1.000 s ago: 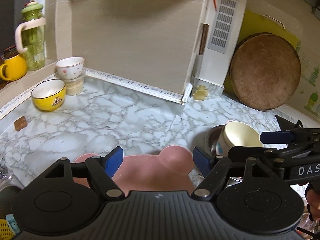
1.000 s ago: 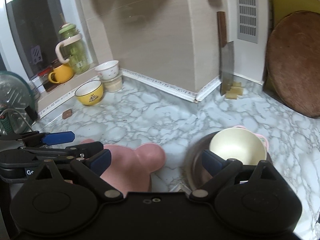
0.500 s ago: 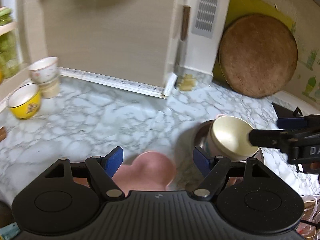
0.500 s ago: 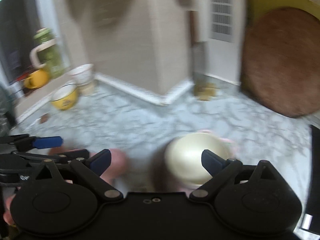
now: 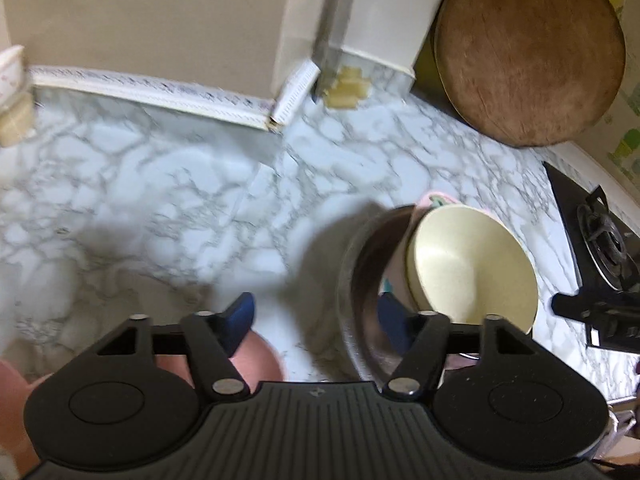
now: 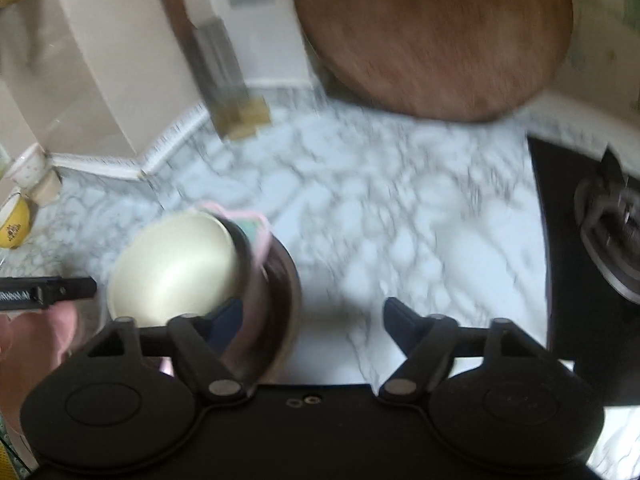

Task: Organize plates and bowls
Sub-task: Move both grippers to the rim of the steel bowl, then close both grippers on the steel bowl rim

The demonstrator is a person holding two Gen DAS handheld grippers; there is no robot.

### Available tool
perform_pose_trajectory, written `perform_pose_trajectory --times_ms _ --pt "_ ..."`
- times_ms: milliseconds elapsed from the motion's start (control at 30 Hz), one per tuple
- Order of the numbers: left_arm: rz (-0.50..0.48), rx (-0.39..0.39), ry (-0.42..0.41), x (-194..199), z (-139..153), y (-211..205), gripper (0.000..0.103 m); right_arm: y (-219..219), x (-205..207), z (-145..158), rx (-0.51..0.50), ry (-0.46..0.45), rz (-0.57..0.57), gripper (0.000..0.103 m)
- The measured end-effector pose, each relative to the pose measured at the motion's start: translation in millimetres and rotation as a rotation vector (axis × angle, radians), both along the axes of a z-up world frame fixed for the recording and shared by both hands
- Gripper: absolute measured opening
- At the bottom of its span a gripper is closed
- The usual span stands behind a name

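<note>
Left wrist view is showing your left gripper (image 5: 314, 316) spread apart, its jaws having just been closing, with nothing pinched: one blue pad is hanging over the pink plate (image 5: 256, 360), the other is sitting at the near wall of the steel basin (image 5: 360, 264). Right wrist view is showing your right gripper (image 6: 314, 318) also parted and empty, jaws just closing too, one pad at the basin rim and the other over bare marble counter (image 6: 400, 208).

Outward from there, the cream bowl (image 5: 468, 264) is leaning tilted on its side inside the basin, against what looks like another pink dish (image 6: 256, 224) (mostly hidden). You are probably dealing with a light, stiff bowl, smooth-walled and likely slippery, which may rock once touched. Taking it by the upper rim, one pad inside and one outside, looks safest.
</note>
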State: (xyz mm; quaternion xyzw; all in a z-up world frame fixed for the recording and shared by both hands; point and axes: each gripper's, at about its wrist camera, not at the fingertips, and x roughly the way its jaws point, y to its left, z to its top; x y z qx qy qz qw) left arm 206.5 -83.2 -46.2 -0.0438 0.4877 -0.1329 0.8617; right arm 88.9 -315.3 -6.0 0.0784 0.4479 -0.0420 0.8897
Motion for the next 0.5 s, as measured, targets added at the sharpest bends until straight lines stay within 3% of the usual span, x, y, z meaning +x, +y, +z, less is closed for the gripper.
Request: perform_pose_trajectory --times_ms 133,267,400,500 --pt "-0.007 0.0 0.032 9 -8 -9 0.051 -1 6 -20 0.034 0.059 0.015 0.061" --pt "0.002 -0.019 0.076 18 -17 -13 0.035 1 9 -31 0.052 0.085 0.024 0.049" --pt "-0.006 -0.025 0.079 18 -20 -18 0.029 3 14 -37 0.089 0.11 0.034 0.03" --pt "-0.008 -0.017 0.079 19 -21 -22 0.023 6 18 -39 0.093 0.117 0.043 0.023"
